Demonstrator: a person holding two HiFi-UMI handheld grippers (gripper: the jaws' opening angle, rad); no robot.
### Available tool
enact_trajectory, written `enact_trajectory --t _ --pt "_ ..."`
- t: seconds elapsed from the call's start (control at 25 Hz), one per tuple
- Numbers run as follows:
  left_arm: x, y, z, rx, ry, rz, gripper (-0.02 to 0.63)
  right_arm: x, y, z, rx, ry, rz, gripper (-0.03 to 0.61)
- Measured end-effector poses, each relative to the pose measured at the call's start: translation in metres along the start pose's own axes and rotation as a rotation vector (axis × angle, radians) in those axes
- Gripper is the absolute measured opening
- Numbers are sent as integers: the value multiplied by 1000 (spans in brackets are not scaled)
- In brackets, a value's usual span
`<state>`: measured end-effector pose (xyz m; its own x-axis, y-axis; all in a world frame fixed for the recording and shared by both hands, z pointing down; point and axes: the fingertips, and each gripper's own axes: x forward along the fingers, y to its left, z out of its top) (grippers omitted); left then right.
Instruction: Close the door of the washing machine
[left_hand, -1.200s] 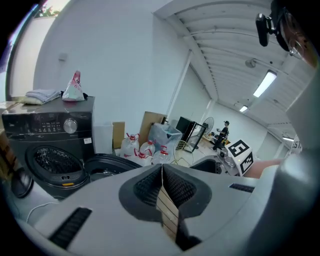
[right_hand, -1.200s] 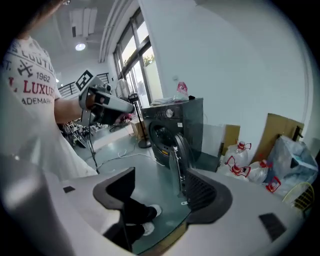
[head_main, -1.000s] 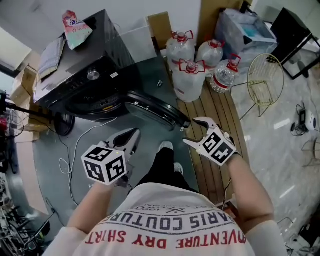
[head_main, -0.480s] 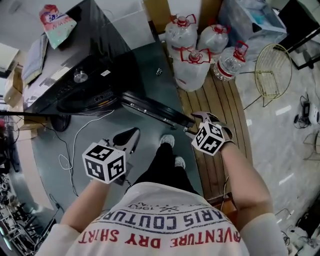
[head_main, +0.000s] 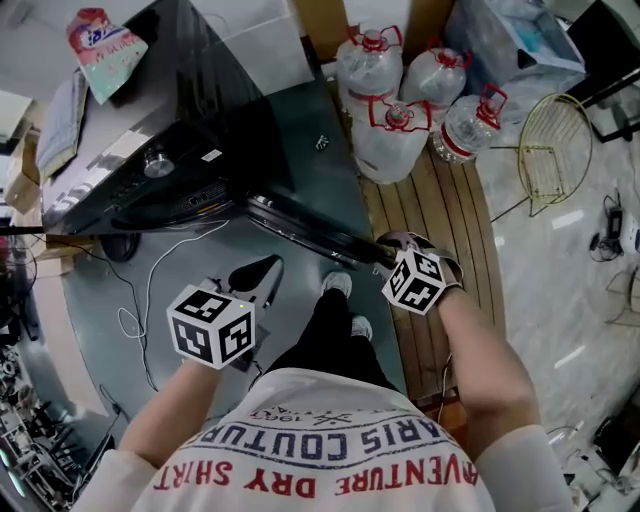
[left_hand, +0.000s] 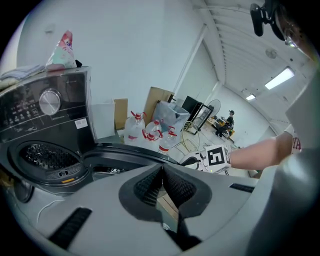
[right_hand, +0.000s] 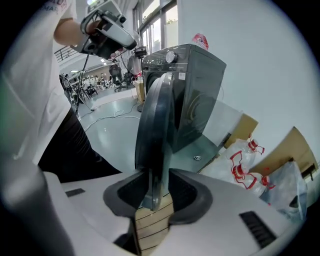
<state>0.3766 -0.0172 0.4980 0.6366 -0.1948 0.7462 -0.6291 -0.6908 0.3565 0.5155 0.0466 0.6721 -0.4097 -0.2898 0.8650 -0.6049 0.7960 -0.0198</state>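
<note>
In the head view the washer's (head_main: 170, 130) door (head_main: 310, 232) hangs open toward the person. The right gripper (head_main: 385, 245) is at its free edge, its jaws hidden under its cube. The right gripper view shows the rim between the closing jaws, pads against it. The left gripper (left_hand: 161, 167) is closed on nothing, apart from the door; only its view shows the drum (left_hand: 47, 157).

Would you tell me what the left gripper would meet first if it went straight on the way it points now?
Most likely the open washing-machine door, just beyond the shut left gripper; depth is hard to judge.
</note>
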Motion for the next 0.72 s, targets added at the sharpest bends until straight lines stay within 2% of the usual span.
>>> enact_trajectory --t 0.08,0.44,0.72 --pt "0 2 0 -5 4 3 29 0 0 2 -17 1 -3 102" --pt "-7 -1 -8 -23 -15 0 31 2 0 2 6 19 -12 91" --pt "-22 2 -29 -79 -42 61 29 0 6 2 59 8 -21 80"
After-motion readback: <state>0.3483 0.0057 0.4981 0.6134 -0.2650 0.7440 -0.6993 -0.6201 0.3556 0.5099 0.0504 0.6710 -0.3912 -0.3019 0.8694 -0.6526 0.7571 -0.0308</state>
